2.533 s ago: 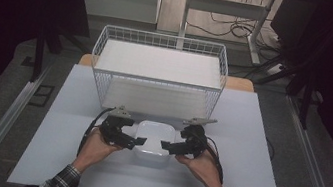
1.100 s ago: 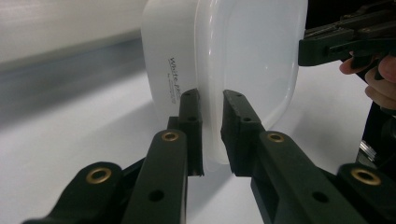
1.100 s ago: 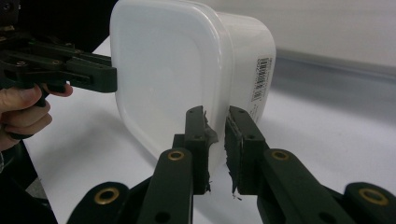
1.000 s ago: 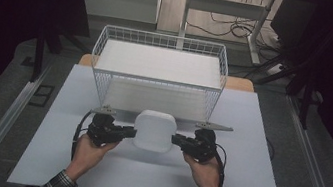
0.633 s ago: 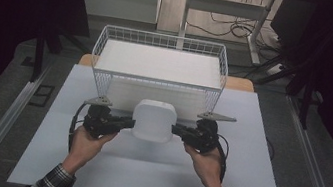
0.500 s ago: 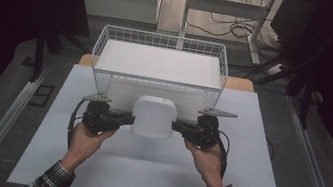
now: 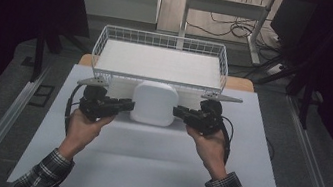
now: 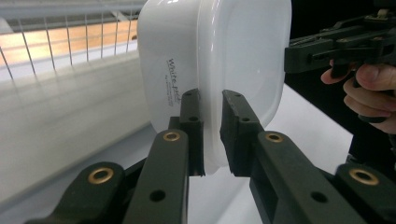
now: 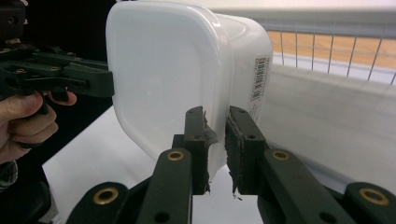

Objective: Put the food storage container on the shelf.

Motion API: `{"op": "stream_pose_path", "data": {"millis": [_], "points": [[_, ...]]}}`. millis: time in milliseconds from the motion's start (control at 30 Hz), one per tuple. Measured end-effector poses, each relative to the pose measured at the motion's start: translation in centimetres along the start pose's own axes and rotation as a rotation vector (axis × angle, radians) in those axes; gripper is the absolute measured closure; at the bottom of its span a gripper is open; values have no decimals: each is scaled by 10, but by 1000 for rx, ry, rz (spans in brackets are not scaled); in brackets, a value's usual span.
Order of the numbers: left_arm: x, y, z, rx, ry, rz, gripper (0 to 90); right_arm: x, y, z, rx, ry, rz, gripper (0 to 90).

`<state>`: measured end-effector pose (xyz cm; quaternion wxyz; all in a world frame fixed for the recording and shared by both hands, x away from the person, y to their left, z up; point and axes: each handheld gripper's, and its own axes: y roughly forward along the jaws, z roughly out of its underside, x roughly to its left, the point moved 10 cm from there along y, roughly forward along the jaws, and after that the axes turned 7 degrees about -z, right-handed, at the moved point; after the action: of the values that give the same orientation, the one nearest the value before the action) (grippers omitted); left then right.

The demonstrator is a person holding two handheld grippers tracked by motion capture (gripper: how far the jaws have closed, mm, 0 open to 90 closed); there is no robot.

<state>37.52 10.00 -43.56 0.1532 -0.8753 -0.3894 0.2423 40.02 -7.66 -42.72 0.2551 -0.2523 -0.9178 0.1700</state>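
Observation:
A white lidded plastic container [image 7: 154, 103] hangs above the white table, tilted so its lid faces me, just in front of the wire basket [image 7: 162, 46]. My left gripper [image 7: 126, 104] is shut on the rim at its left side. In the left gripper view the two black jaws pinch the container [image 8: 215, 60] at its lid edge, left gripper [image 8: 212, 133]. My right gripper [image 7: 179, 111] is shut on the rim at the right side. The right gripper view has the container [image 9: 173, 79] clamped between the pads, right gripper [image 9: 215, 147].
The white wire basket stands at the back of the table [image 7: 152, 167] and has a white liner inside. A metal rail [image 7: 3, 123] runs along the left side and another along the right. Cables trail from both grippers.
Both grippers have lifted the container off the table, tipped it up so the lid faces me, and carried it up and toward the basket's front wall.

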Motion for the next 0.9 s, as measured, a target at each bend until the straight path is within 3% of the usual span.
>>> {"op": "stream_pose_path", "data": {"millis": [433,600,900], "points": [[3,-11,-45,-40,15,-23,803,3,-4,-51,-37,-32,-3,781],[7,-17,-72,-64,18,-32,804,4,-5,-76,-56,-52,4,779],[18,-9,-101,-58,16,-53,803,-6,-1,-108,-71,-61,32,776]]}}
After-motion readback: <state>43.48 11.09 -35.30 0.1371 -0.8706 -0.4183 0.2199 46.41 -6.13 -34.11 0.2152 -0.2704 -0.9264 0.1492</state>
